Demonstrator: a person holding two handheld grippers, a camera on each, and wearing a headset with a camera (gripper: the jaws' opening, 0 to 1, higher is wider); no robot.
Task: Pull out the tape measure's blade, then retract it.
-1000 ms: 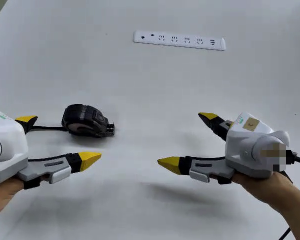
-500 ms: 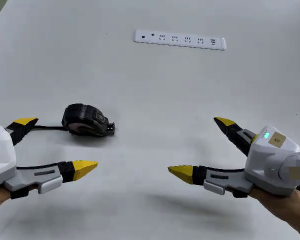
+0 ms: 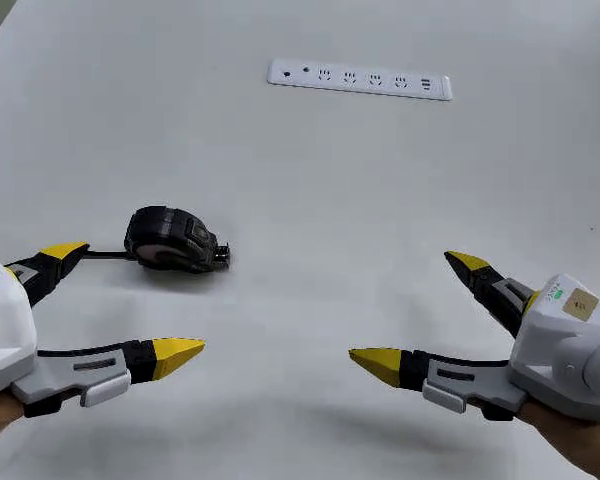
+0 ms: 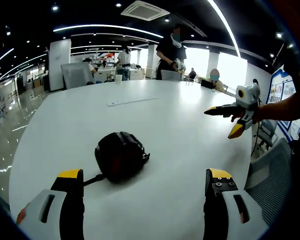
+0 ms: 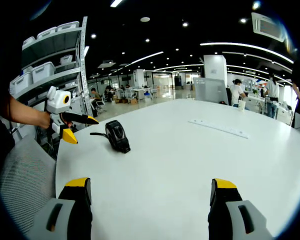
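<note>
A big white table (image 3: 310, 170) carries a white power strip (image 3: 358, 80) at its far side, and around it the gripper views show an open office with ceiling lights, shelves (image 5: 50, 55) of boxes and some people. The left gripper (image 3: 125, 298) and the right gripper (image 3: 415, 309) are held low over the near side, well apart, each with jaws wide apart and holding nothing. The black tape measure (image 3: 172, 240) lies on the table just ahead of the left gripper.
</note>
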